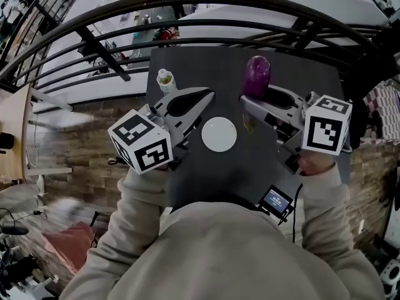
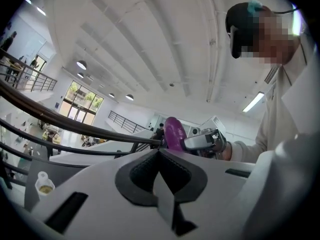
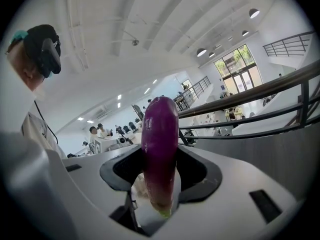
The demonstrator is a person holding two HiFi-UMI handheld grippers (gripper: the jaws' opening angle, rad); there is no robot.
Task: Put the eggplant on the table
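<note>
Vertically, the eggplant (image 3: 160, 134) stands (green end down).

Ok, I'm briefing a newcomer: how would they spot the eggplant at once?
Start at the dark table by the railing. Above its right half, the right gripper holds the eggplant upright; it is the only purple thing, unlike the white plate and small bottle.

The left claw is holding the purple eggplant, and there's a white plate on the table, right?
Not quite. The right claw holds the eggplant, not the left one. The right gripper view shows it gripped upright between that claw's jaws. The left claw is shut and empty. The white plate is on the table, as you said.
</note>
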